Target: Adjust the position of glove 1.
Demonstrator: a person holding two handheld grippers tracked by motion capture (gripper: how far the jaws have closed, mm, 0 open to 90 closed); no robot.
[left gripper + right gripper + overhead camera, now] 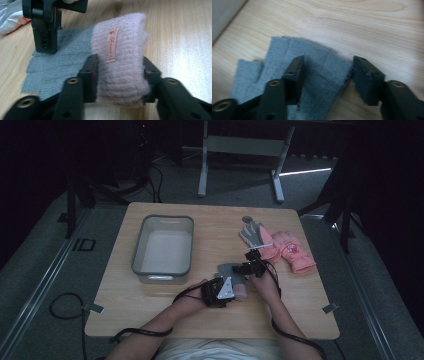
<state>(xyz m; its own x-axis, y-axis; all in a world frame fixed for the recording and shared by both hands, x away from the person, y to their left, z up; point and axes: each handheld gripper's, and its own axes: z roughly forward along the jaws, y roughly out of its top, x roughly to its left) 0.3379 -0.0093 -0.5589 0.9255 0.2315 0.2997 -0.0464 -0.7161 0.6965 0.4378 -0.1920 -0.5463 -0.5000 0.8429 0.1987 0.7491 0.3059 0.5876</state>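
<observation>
In the high view the grey-and-pink knit glove [233, 279] is mostly covered by the two grippers and the person's hands, so just a grey corner and a strip of pink cuff can be made out there. The left gripper view gives it better: the pink ribbed cuff [122, 65], with a small salmon label [111, 45] sewn on it, sits squeezed between the jaws of the left gripper [120, 75], both pads pressing into the wool, so this tool is pinching the cuff. The cuff's lower edge is cut off behind the jaws, and the print on the label is too blurred to read. Beyond the cuff the grey hand part lies flat on the wooden table [180, 37], and the right gripper [46, 30] stands upright on its far corner, its upper body cut off by the frame.

In the right gripper view the right gripper [327, 80] has its jaws spread astride the grey finger end [322, 72]; the left pad lies against the fabric, the right pad is at its edge, and whether they press on it cannot be told in the blur.

Left of and beyond both tools stands a grey plastic bin [163, 270] with nothing visible inside. Beyond the right gripper lie a grey glove [254, 234] and a pink glove [294, 251], touching, details too small to tell
</observation>
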